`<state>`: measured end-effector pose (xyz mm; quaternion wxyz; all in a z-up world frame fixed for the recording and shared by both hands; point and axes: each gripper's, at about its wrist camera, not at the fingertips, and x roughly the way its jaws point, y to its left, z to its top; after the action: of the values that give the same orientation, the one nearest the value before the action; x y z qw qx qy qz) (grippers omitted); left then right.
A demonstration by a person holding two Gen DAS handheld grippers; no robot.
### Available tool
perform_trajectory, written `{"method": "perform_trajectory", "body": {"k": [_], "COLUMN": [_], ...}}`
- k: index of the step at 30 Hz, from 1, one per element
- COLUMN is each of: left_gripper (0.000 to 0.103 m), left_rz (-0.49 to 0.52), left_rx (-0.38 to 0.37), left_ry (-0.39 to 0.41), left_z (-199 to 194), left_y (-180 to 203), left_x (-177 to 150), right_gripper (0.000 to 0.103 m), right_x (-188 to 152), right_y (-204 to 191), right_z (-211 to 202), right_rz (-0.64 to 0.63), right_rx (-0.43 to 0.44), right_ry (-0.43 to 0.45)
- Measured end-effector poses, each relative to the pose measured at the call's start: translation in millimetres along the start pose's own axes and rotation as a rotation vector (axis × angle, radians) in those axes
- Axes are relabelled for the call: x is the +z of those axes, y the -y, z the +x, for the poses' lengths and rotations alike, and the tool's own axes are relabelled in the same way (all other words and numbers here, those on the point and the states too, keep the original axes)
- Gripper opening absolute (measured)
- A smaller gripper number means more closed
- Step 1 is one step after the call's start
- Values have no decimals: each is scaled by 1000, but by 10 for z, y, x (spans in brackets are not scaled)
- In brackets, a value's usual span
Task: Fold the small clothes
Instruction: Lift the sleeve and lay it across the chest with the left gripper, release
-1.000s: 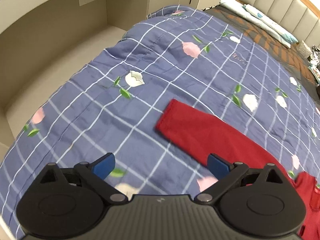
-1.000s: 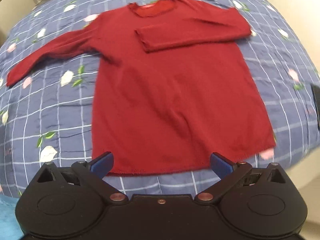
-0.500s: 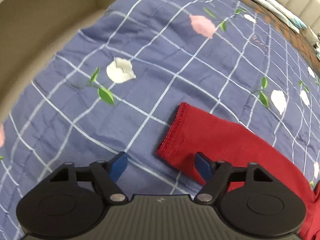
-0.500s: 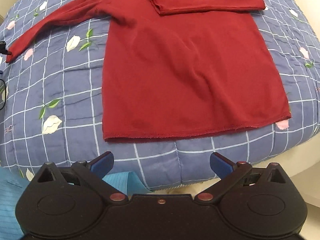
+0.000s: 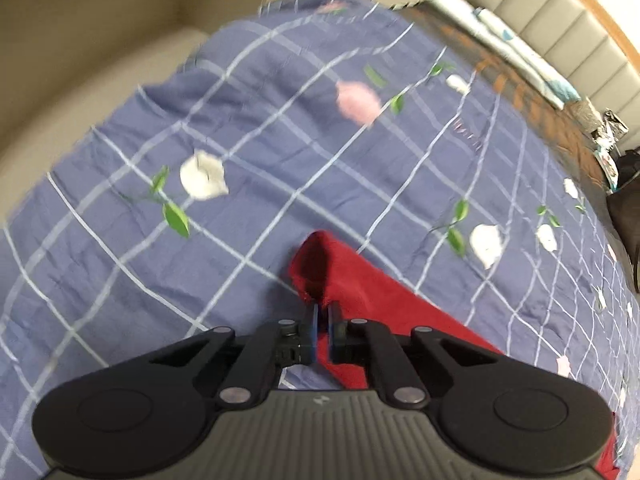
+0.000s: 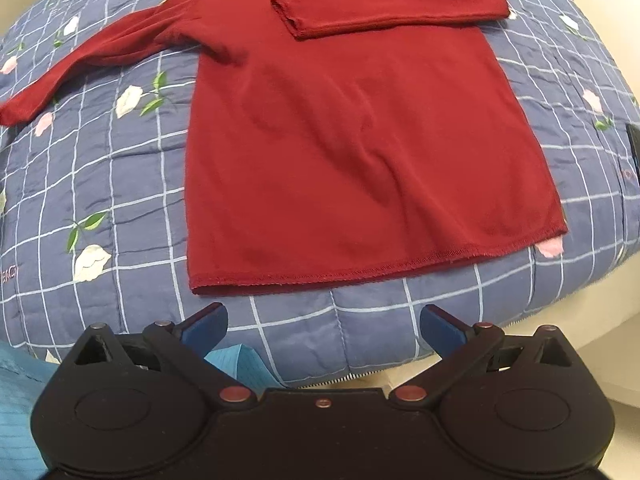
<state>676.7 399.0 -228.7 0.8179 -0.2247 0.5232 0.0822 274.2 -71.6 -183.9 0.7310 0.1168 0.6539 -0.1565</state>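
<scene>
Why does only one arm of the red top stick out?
Half folded: one sleeve of the red knit sweater lies across its chest; the other sleeve is spread on the blue checked quilt.

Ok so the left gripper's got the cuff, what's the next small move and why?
Probably lift the cuff and carry it across the sweater chest: the left gripper is shut on it, the other sleeve is already folded over, and the right gripper is open, off the cloth.

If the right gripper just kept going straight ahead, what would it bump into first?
Probably the blue checked quilt just ahead of the open right gripper, then the red sweater hem beyond it, though depth is hard to judge.
</scene>
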Motion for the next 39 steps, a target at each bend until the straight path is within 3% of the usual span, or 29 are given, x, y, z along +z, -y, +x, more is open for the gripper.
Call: {"method": "perform_trajectory", "body": {"k": [12, 22, 27, 31, 39], "left_gripper": [3, 3, 3, 3, 3], "left_rz": [150, 154, 194, 242, 342], "left_rx": [-63, -12, -6, -45, -209], "left_ry": [265, 359, 407, 434, 429], "left_z": [-1331, -1910, -2147, -2282, -2383], "left_y": [413, 693, 1178, 1612, 2608], "left_x": [-107, -397, -578, -810, -1346], "right_gripper": [102, 102, 102, 102, 102], "right_x": [213, 630, 861, 998, 1261], "right_y": [207, 581, 927, 1214, 1754], "right_z": [-79, 93, 186, 252, 355], "right_rz": [39, -12, -16, -34, -46], "right_rx": [41, 118, 147, 156, 164], "right_ry": [117, 149, 133, 120, 122]}}
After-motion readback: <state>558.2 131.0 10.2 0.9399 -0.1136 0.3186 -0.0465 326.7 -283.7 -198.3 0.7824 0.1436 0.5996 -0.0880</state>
